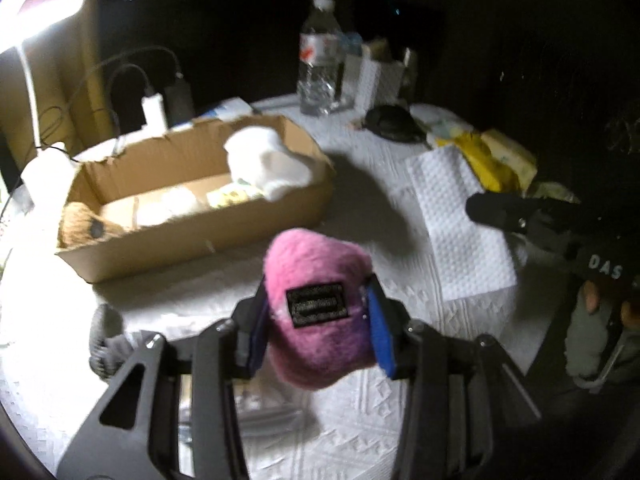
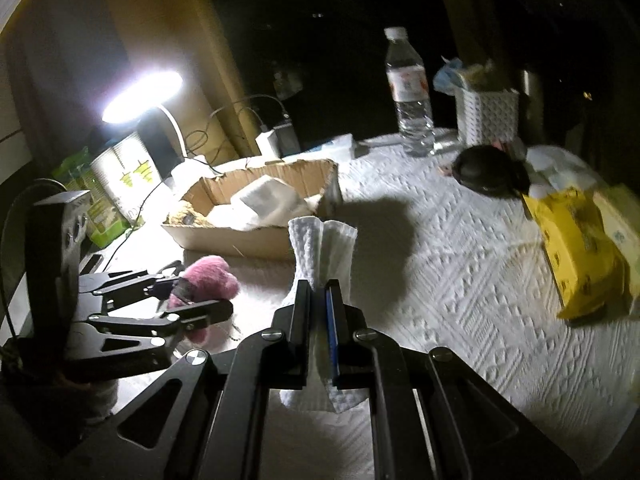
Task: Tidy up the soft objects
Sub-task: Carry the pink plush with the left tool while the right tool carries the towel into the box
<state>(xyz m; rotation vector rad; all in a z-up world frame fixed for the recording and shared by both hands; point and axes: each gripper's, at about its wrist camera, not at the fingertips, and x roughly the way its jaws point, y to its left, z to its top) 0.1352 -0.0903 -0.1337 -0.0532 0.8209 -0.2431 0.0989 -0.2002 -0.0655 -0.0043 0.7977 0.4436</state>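
My left gripper (image 1: 316, 312) is shut on a pink fuzzy plush (image 1: 320, 312) with a black label and holds it above the white tablecloth, short of the cardboard box (image 1: 192, 236). The box holds a white soft item (image 1: 268, 160) and a brown plush (image 1: 80, 220). In the right wrist view the left gripper (image 2: 192, 300) and pink plush (image 2: 208, 276) show at the left. My right gripper (image 2: 320, 292) is shut on a folded white paper towel (image 2: 324, 248), lifted above the table. The right gripper also shows in the left wrist view (image 1: 488, 208).
A water bottle (image 2: 408, 92), a white woven basket (image 2: 486, 116), a black object (image 2: 486, 172) and yellow packets (image 2: 576, 248) lie at the back and right. A lit desk lamp (image 2: 140, 96), chargers and a tin stand left. A grey knit item (image 1: 106, 344) lies near me.
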